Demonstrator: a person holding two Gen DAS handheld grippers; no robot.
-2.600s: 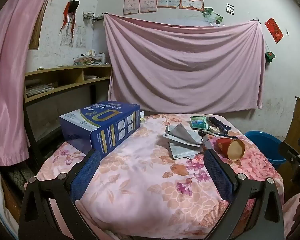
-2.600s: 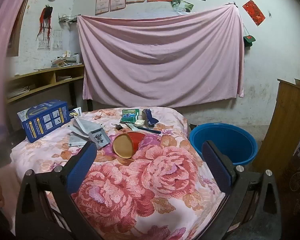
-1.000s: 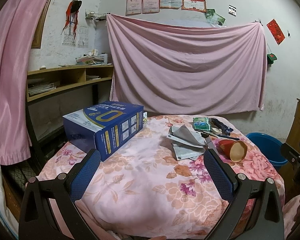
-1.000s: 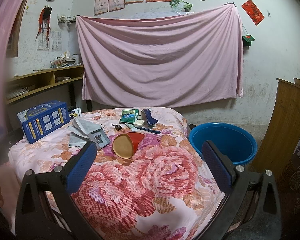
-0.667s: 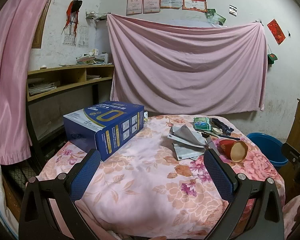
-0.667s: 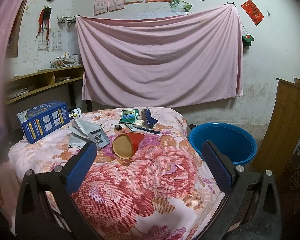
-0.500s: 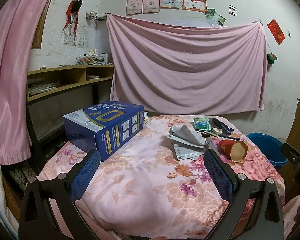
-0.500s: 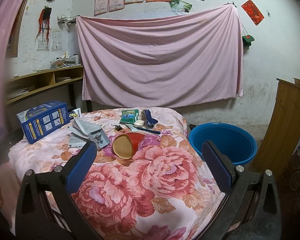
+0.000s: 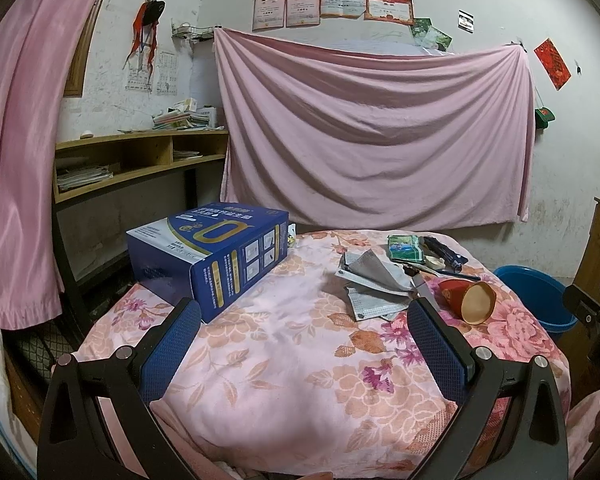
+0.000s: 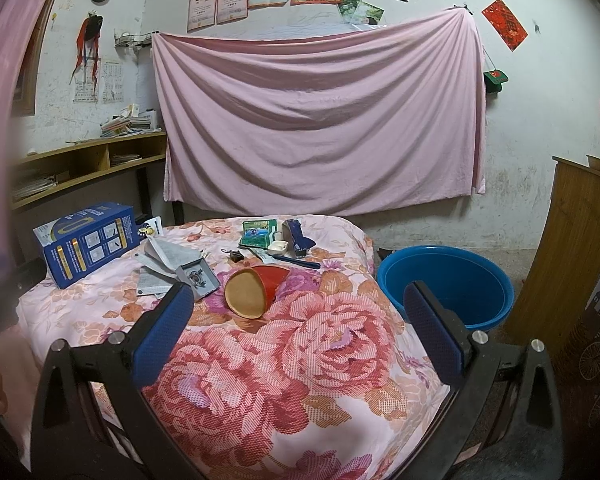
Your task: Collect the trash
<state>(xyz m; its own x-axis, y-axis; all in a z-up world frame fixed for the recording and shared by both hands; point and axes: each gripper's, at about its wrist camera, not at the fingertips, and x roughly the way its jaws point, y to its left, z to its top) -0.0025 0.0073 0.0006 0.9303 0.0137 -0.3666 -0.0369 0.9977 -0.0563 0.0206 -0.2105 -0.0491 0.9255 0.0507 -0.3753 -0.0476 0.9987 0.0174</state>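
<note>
Trash: nothing picked up yet. Red paper cup (image 10: pixel 256 290) lies on its side at centre frame in the right wrist view, mouth toward the camera; crumpled papers (image 10: pixel 172 266) just left of it, green packet (image 10: pixel 258 233) and dark wrapper (image 10: pixel 298 236) further up, all on the floral-covered table (image 10: pixel 300 360). Blue basin (image 10: pixel 446 284) sits on the floor at centre right, just beside the table edge; I judge it the likely drop target.

Change over the last couple of seconds: close to none. Left view drifted slightly early on, then both views hold steady; no item has moved. Reads as task start, approach not begun.

Left gripper (image 9: pixel 304 332): fingers spread wide, nothing between them, hovering over the near table edge at lower frame. Right gripper (image 10: pixel 300 320): same, wide apart and empty, cup just above its left finger in frame.

Room: cloth between grippers and trash is bare, so a straight forward reach looks clear. Blue carton (image 9: pixel 210 254) occupies left of centre in the left view, well apart from the papers. Table edge falls away at right toward the basin. Wooden panel (image 10: pixel 568 264) stands at far right, just past the basin, limiting swing there. Soft cloth may bunch under a low scoop.
</note>
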